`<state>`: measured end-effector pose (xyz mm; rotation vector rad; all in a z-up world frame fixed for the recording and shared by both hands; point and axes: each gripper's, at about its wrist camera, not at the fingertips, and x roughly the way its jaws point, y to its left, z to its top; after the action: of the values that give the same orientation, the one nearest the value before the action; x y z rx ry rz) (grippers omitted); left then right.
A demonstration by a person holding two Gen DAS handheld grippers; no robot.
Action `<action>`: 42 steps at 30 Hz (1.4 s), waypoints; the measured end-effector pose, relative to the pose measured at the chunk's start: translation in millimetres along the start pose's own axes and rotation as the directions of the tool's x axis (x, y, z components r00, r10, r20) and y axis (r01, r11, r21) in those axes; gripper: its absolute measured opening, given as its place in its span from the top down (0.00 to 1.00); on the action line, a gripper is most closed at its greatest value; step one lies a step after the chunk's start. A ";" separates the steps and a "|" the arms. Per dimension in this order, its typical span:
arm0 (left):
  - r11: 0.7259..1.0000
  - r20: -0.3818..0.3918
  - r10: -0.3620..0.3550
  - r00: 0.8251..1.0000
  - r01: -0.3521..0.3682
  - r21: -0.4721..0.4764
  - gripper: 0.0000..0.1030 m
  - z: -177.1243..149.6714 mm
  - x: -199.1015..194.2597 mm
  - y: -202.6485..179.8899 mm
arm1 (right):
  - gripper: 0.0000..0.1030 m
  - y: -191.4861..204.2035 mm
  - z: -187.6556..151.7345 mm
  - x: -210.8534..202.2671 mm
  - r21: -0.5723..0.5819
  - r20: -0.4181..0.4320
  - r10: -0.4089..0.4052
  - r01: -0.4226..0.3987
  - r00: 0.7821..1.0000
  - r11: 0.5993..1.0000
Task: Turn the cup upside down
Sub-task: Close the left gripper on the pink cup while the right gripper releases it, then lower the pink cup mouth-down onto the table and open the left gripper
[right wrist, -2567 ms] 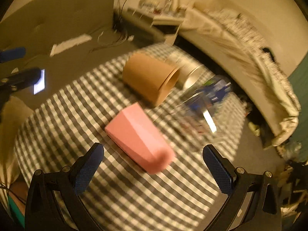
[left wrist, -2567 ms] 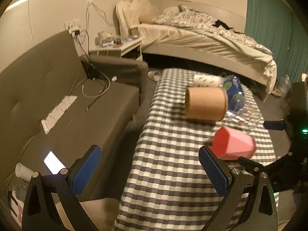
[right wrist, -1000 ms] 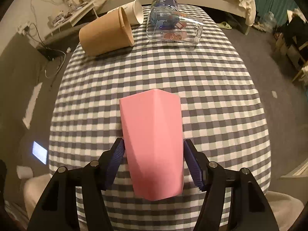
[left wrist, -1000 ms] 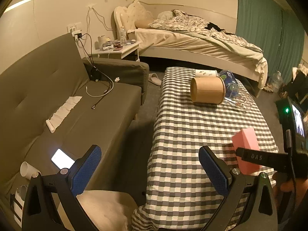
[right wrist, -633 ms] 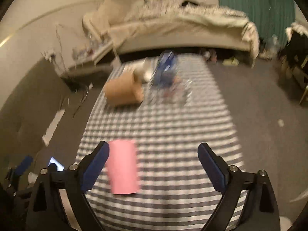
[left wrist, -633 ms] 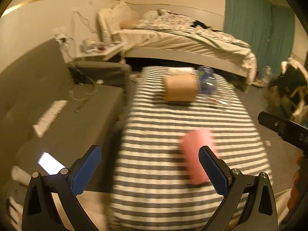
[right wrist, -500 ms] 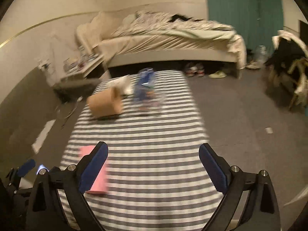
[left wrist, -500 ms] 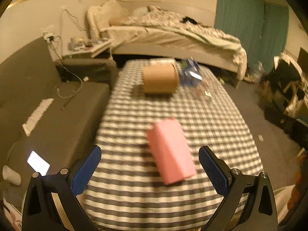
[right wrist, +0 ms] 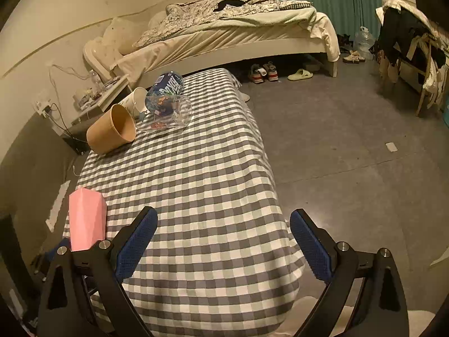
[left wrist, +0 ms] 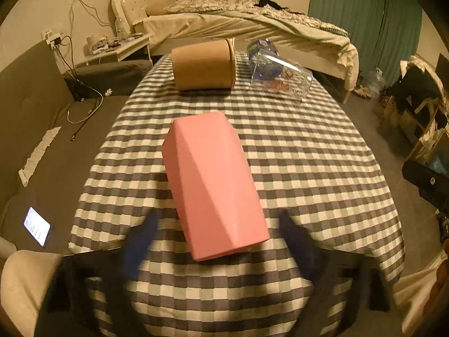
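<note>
The pink faceted cup [left wrist: 213,179] is on the checked tablecloth [left wrist: 308,163]. It fills the middle of the left wrist view, with its near end between my left fingers. My left gripper [left wrist: 219,241] is motion-blurred; its jaws stand on either side of the cup, and whether they touch it is unclear. In the right wrist view the pink cup [right wrist: 85,219] stands at the table's near left corner. My right gripper [right wrist: 223,238] is open and empty, over the table's near right part, well away from the cup.
A brown paper cup [left wrist: 203,64] lies on its side at the far end of the table, beside a clear glass mug [left wrist: 280,75] and a white paper cup [right wrist: 134,102]. A sofa [left wrist: 33,118] runs along the left, a bed [left wrist: 252,28] behind, open floor [right wrist: 350,140] to the right.
My right gripper let go of the pink cup and drew back to the right. My left gripper swung in over the table and now has the cup between its fingers.
</note>
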<state>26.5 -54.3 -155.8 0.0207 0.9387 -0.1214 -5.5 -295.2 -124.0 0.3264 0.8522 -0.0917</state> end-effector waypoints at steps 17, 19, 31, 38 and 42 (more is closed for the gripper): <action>0.995 0.040 -0.009 0.999 0.005 0.096 0.45 43.5 -24.7 -11.7 | 0.07 22.3 0.1 9.4 -0.053 -0.006 0.022 -0.022 1.000 0.998; 0.996 0.037 -0.006 0.999 0.002 0.095 0.45 49.0 -21.0 -12.3 | 0.07 18.7 -0.1 8.2 -0.043 -0.005 0.020 -0.020 1.000 0.999; 0.995 0.042 0.001 0.999 -0.005 0.101 0.45 70.2 0.0 -16.0 | 0.07 9.6 0.4 6.6 -0.021 -0.009 0.017 -0.018 1.000 1.000; 0.995 0.039 -0.009 0.999 0.005 0.099 0.45 71.5 1.7 -14.9 | 0.07 9.7 -0.6 9.7 -0.022 -0.017 0.008 -0.009 1.000 1.000; 0.993 0.036 -0.014 0.999 0.010 0.121 0.44 71.4 0.5 -17.8 | 0.07 10.4 0.0 9.6 -0.021 -0.011 0.005 -0.005 1.000 1.000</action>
<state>82.1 -77.1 -113.4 0.1244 0.8939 -0.1889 3.0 -284.8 -128.7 0.3092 0.8624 -0.0766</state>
